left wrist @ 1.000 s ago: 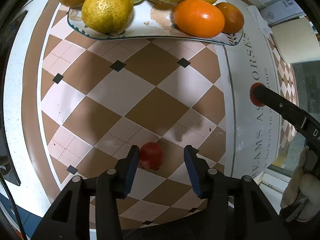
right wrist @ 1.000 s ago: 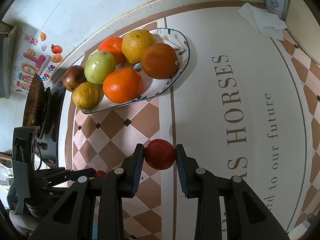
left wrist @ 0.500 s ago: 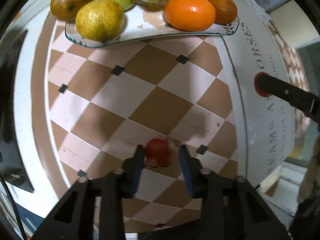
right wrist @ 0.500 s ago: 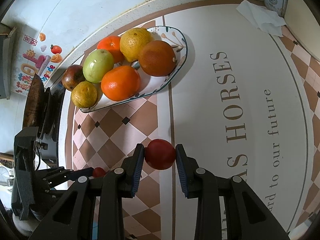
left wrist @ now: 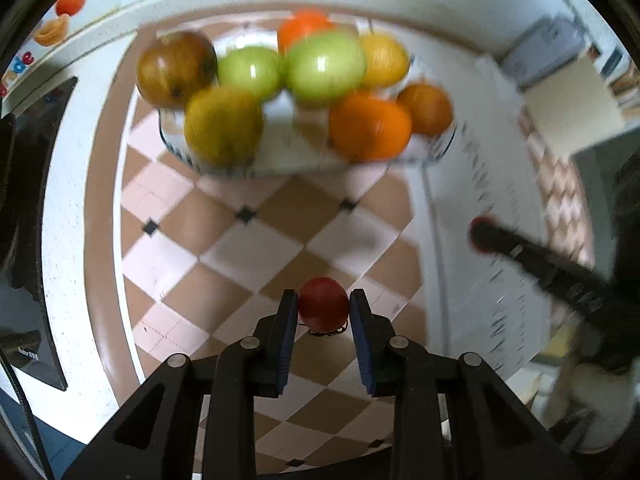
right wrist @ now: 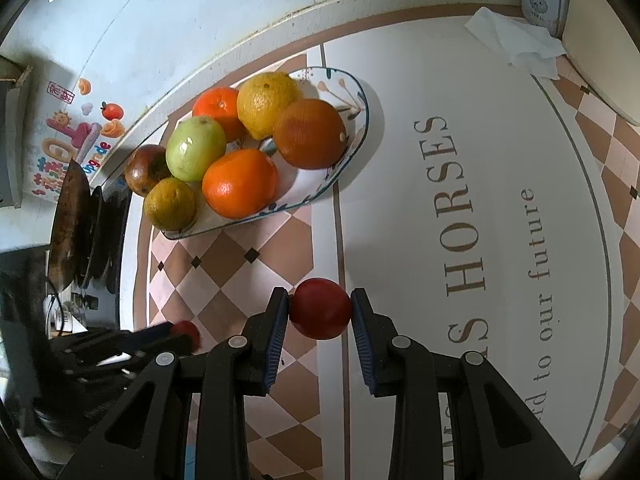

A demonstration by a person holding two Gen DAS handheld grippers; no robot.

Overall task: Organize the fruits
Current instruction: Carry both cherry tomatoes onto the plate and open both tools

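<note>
Left wrist view: the left gripper [left wrist: 323,311] has closed on the small red fruit [left wrist: 323,309] and lifted it. The right gripper [right wrist: 320,312] holds its larger red fruit [right wrist: 320,308]. Both can go to the plate [right wrist: 352,148] at 12 o'clock.
</note>
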